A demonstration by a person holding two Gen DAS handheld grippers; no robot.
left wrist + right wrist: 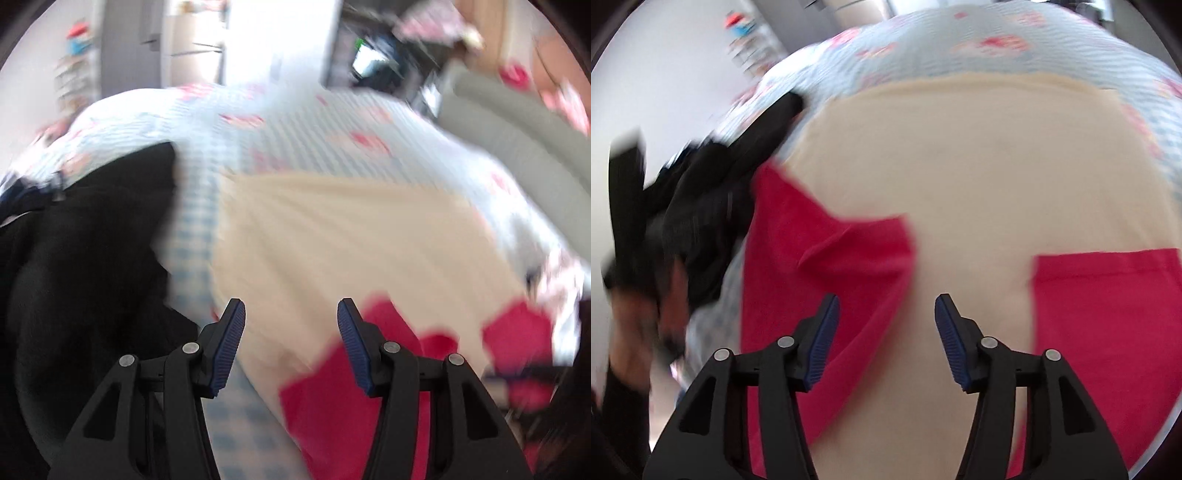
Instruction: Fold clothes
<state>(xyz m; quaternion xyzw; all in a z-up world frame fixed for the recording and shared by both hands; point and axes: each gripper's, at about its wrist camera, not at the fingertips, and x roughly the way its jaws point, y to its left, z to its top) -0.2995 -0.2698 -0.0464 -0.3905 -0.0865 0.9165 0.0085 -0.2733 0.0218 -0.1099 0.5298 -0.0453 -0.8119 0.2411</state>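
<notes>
A cream garment with red sleeves (347, 236) lies spread on a bed with a blue-and-white floral cover (295, 122). My left gripper (291, 314) is open and empty above its near left edge, with a red part (332, 413) just to the right. In the right wrist view the cream body (979, 166) fills the middle, with one red sleeve (827, 280) at the left and another (1108, 317) at the right. My right gripper (886, 310) is open and empty above the cloth between the two sleeves. Both views are blurred by motion.
A pile of black clothing (85, 266) lies on the bed to the left of the cream garment, and also shows in the right wrist view (713, 206). A grey cushion or pillow (517, 122) lies at the far right. Furniture and a door stand behind the bed.
</notes>
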